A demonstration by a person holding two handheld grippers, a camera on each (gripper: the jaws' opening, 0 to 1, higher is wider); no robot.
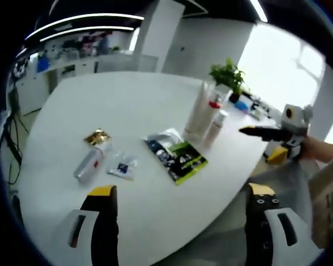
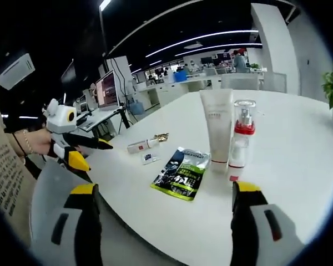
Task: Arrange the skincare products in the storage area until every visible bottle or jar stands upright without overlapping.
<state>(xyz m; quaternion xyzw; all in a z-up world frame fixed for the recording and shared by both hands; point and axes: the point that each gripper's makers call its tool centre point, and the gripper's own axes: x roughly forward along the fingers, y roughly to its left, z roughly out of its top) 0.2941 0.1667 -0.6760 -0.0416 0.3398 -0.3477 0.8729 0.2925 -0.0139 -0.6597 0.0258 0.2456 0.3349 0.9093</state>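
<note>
I see a potted plant (image 1: 228, 76) at the desk's (image 1: 133, 105) far edge and a green-black sachet (image 2: 181, 173) lying flat near its near edge.

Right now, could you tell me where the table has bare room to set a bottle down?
The far half of the table is bare, as is the near edge. It is crowded around the upright tube, pump bottle and green packet.

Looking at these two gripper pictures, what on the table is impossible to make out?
- Print on the green sachet: too small and blurred in both views.
- Small clear packet: contents too small to identify in the left gripper view.
- Lying bottle: label unreadable and blurred.
- Spray bottle: its base is hidden behind the right gripper jaw in the right gripper view.
- White tube: lettering too small.
</note>
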